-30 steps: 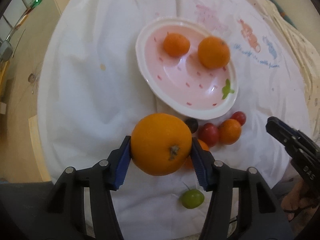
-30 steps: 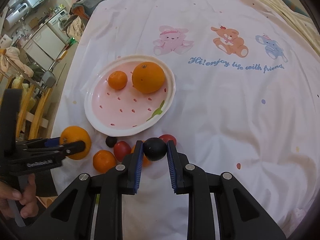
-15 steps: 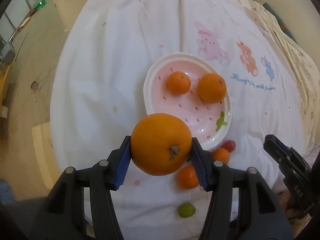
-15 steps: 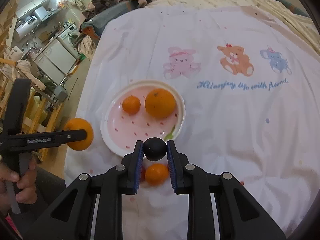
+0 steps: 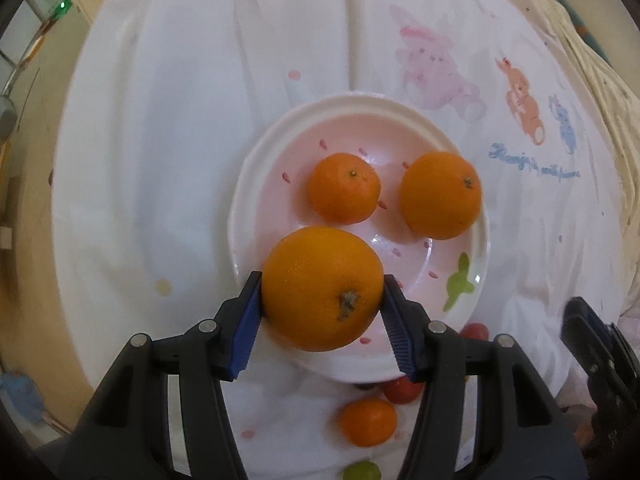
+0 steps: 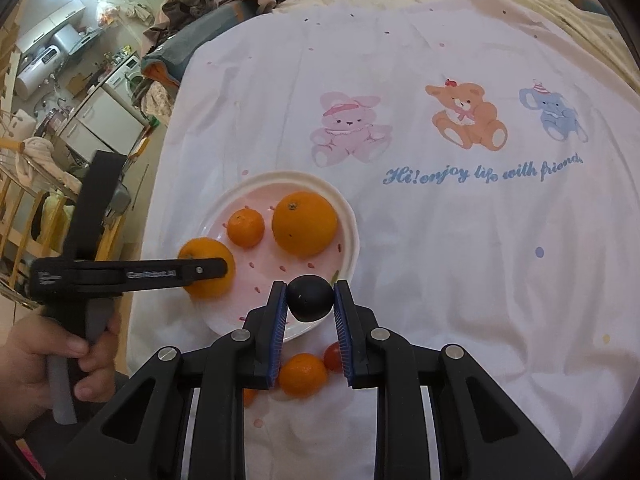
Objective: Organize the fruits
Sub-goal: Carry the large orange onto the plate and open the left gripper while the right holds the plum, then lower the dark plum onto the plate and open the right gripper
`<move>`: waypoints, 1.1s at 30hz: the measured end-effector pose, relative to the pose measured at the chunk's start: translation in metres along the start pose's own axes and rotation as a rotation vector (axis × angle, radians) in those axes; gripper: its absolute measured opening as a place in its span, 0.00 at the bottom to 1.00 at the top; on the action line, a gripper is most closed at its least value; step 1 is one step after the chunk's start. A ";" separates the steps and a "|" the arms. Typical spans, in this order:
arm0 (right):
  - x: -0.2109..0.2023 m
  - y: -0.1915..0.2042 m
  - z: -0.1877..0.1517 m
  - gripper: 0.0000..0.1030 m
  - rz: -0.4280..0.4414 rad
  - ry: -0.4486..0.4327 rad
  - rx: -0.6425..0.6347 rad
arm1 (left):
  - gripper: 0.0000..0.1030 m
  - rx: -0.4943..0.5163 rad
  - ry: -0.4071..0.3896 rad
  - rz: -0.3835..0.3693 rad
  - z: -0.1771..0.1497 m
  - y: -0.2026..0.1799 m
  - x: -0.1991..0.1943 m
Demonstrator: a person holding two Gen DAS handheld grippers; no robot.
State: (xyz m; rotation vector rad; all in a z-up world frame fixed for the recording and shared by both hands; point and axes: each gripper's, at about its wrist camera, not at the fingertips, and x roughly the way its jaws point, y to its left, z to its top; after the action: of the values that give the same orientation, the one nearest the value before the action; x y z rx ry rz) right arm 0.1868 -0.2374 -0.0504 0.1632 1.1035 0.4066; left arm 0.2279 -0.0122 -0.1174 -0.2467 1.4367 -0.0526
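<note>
Between left fingers [image 5: 250, 312]: orange [image 5: 322, 288]

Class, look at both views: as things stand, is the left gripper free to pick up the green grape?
Probably not: the left gripper is shut on a large orange above the plate, so its jaws are full. The green grape lies behind its fingers.

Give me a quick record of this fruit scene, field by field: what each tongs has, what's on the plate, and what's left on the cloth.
left tongs: shut on big orange, over the plate's near edge
right tongs: shut on dark round fruit
plate: pink, white rim, holds small mandarin and large orange
cloth: white, cartoon animals printed
loose fruit on cloth: mandarin, red tomato, green grape
</note>
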 end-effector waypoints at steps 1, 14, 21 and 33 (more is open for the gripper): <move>0.001 -0.001 0.000 0.24 -0.004 0.003 0.000 | 0.51 -0.002 0.002 -0.002 0.001 0.000 0.003; 0.007 0.004 -0.002 0.24 -0.014 0.022 -0.018 | 0.55 0.020 0.039 -0.043 0.001 -0.002 0.010; 0.009 0.001 0.000 0.24 -0.002 0.030 -0.002 | 0.90 0.067 -0.054 -0.011 -0.013 -0.006 -0.015; 0.046 0.008 0.004 0.27 0.042 0.102 -0.004 | 0.90 -0.009 -0.160 0.048 -0.034 0.032 -0.065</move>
State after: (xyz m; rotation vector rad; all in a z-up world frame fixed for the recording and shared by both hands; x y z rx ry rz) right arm 0.2063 -0.2116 -0.0849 0.1644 1.2013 0.4589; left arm 0.1823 0.0265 -0.0641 -0.2193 1.2831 0.0129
